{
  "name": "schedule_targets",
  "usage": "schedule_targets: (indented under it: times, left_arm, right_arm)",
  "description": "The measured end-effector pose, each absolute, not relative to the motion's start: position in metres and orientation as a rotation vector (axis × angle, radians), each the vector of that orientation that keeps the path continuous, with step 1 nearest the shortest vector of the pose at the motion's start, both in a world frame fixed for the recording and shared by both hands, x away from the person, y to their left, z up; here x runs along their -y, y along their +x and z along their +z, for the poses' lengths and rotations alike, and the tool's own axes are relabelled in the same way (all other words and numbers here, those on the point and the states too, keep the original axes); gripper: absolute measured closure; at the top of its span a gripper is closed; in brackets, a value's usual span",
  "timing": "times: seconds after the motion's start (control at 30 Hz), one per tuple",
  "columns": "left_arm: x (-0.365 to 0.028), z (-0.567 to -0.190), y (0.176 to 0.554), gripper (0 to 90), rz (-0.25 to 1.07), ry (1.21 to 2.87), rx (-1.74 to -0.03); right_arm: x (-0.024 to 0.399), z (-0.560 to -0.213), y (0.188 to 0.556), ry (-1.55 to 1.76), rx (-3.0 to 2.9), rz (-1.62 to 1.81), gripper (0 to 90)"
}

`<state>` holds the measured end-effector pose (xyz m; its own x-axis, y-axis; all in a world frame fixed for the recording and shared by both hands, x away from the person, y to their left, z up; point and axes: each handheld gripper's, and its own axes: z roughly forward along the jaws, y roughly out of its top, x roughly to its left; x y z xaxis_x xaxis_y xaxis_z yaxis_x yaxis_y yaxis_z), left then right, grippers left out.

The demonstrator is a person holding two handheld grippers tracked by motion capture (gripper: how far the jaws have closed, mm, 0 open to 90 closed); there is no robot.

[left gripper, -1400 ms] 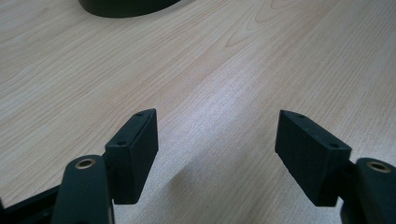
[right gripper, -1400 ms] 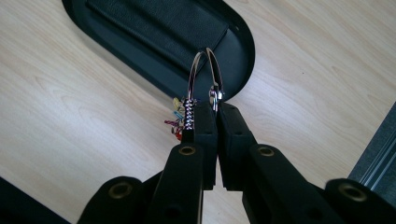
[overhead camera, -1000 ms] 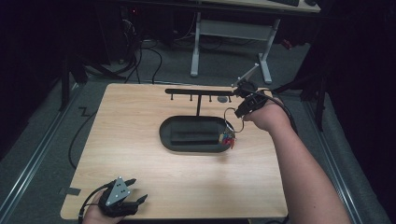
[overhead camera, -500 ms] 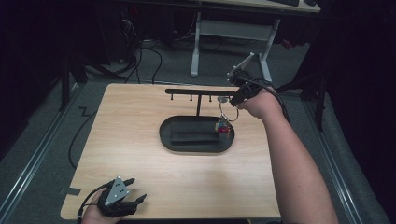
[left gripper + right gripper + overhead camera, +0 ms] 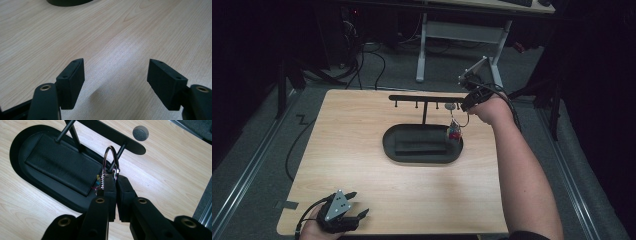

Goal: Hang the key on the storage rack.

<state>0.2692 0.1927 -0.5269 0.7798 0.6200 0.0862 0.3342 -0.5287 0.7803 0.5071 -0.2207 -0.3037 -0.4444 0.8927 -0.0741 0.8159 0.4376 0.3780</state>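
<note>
Pale wood tabletop (image 5: 362, 150) carries a black hook rack (image 5: 424, 98), and beside its end peg hangs a keyring (image 5: 111, 157), pinched at the ring by the clenched right gripper (image 5: 114, 175). It looks light, stiff and slippery, its charm (image 5: 454, 132) free to swing, so the ring itself seems the best hold; the left gripper (image 5: 115, 75) rests open, released, at the near edge.

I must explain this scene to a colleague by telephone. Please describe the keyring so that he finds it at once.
On the wooden table stands a black oval tray with a T-shaped hook rack. The keyring hangs beside the rack's right end, pinched in the right tool. It alone is shiny metal, with a small red-and-blue charm.
</note>
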Motion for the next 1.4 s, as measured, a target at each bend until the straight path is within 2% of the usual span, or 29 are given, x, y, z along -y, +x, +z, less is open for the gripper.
schedule_targets:
  times: [0.4, 0.7, 1.07, 1.4]
  left_arm:
    - [-0.193, -0.528, 0.269, 30.8, 0.456, 2.175, -0.703]
    - [-0.193, -0.528, 0.269, 30.6, 0.455, 2.17, -0.709]
    - [-0.193, -0.527, 0.269, 28.9, 0.457, 2.168, -0.718]
    - [-0.193, -0.527, 0.269, 27.8, 0.451, 2.151, -0.724]
  right_arm:
    - [0.224, -0.318, 0.518, 1.497, -2.418, 0.439, 87.3]
    - [0.223, -0.317, 0.515, 1.486, -2.39, 0.425, 80.1]
    - [0.225, -0.307, 0.501, 1.465, -2.356, 0.463, 76.3]
    - [0.228, -0.311, 0.485, 1.498, -2.347, 0.53, 62.0]
